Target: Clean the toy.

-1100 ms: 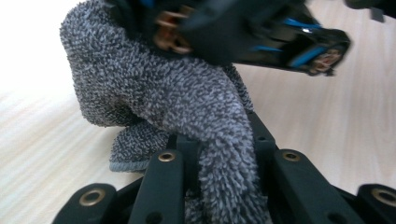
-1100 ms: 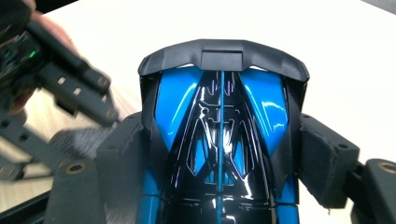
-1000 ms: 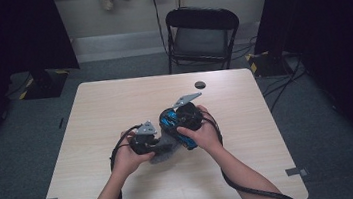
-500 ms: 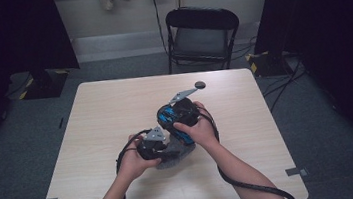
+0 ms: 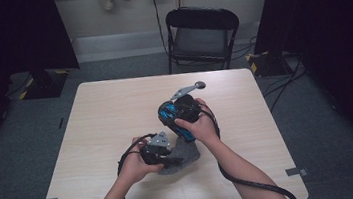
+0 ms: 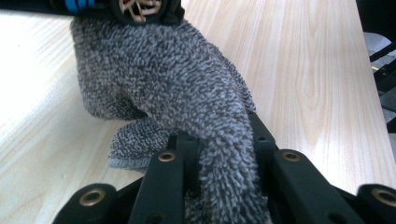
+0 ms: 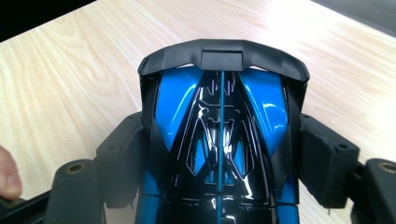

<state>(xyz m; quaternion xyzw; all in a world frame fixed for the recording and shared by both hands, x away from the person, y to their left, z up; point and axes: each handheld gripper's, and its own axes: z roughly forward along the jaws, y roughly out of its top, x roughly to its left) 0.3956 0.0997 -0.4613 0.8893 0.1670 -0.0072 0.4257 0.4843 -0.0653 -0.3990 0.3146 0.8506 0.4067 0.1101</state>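
Observation:
A blue and black toy car (image 7: 219, 102) is clamped by its sides in my right gripper (image 7: 224, 140), nose pointing away. In the high view the car (image 5: 168, 114) is held a little above the table's middle by that right gripper (image 5: 186, 111). A grey fuzzy cloth (image 6: 163, 79) is pinched in my left gripper (image 6: 223, 140), which is shut on it. The cloth's far end reaches up against the car's underside. From above, the cloth (image 5: 186, 155) lies on the wood just right of the left gripper (image 5: 156, 149).
The light wooden table (image 5: 106, 117) has bare room to the left and at the back. A small dark round object (image 5: 200, 83) lies just beyond the right gripper. A black folding chair (image 5: 202, 36) stands behind the far edge.
My left gripper and the cloth have slid slightly toward the near edge and right, under the car. The right gripper's top plate has tipped up a little.

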